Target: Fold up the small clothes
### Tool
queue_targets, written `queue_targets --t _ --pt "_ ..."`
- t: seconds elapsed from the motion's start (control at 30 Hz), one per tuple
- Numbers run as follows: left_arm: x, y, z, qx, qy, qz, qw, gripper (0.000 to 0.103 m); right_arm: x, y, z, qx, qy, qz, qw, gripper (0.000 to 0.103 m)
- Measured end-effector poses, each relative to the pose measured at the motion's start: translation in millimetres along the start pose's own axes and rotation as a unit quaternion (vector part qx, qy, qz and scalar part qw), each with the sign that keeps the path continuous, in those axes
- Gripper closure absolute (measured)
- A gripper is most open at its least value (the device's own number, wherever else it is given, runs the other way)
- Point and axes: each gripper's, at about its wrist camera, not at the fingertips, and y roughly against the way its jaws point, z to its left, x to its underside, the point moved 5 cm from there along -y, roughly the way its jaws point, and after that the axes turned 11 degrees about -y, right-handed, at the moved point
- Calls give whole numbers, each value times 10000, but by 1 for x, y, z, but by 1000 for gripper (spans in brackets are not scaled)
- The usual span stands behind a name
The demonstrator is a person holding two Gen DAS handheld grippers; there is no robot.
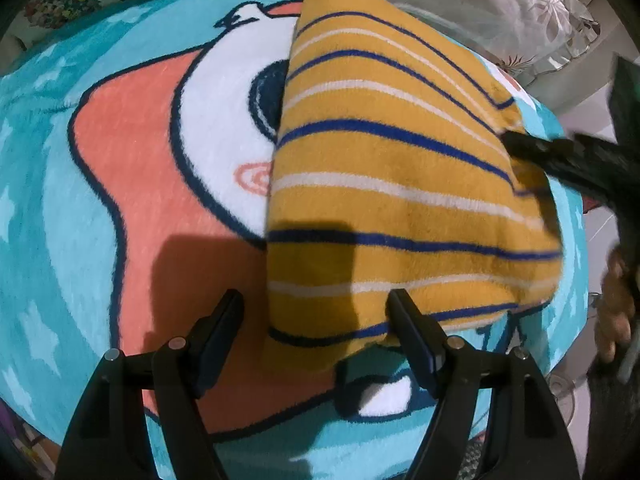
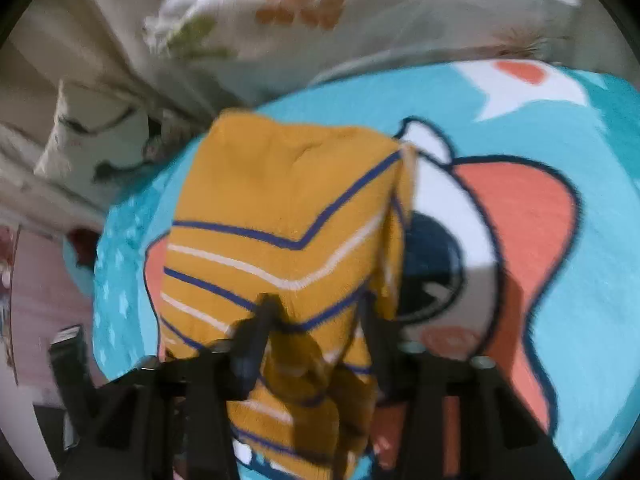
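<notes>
One yellow striped garment (image 1: 392, 200) lies mid-frame on one cartoon blanket (image 1: 120, 184). Left gripper (image 1: 316, 312) gapes empty at bottom; right gripper (image 2: 320, 316) pinches the garment's bunched edge.

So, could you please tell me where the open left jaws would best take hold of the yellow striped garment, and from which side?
Probably the near bottom corner of the yellow striped garment, approached from above and the near side. That corner already lies between the open fingers of the left gripper, its edge looks free on the cartoon blanket, and the right gripper is bunching cloth on the opposite side.
</notes>
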Motion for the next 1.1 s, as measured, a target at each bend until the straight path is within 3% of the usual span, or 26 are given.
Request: queue_targets --t 0.1,0.17,0.3,0.43,0.53,0.63,0.67,0.8,0.97,1.0,1.03,1.07,1.1 --pt "4 3 2 -12 -11 -35 10000 29 -26 -15 2 712 323 -121 9969 85" --pt "7 7 4 -19 3 -46 10000 29 -37 -22 3 877 346 -78 9955 85" --pt "8 20 3 36 24 -138 9999 29 -42 0 2 624 246 -291 9973 81" --pt "7 52 1 221 35 -561 9982 29 -36 27 -9 389 67 -534 9978 74" --pt "-5 68 6 266 183 -847 9959 29 -38 41 -17 236 -144 -731 9969 63" --pt "-26 71 21 173 421 -1020 9937 28 -42 41 -31 71 -451 -755 9961 43" --pt "-34 69 24 179 443 -1076 9930 27 -44 35 -31 -20 -543 -715 9960 42" --pt "-69 46 36 409 525 -1185 9907 25 -47 4 -35 -421 -889 -382 9944 42" --pt "-95 0 33 1072 577 -759 9896 20 -52 -28 -31 -809 -1065 -216 9908 42" --pt "-96 -5 31 1222 612 -674 9883 20 -53 -32 -30 -931 -1146 -188 9889 47" --pt "-95 -9 26 1364 643 -570 9869 27 -54 -36 -28 -1085 -1240 -132 9862 53" --pt "-95 -6 23 1428 673 -556 9859 32 -55 -39 -24 -1282 -1330 -17 9828 67" --pt "-95 1 19 1378 676 -600 9863 32 -56 -38 -21 -1392 -1379 31 9806 74"
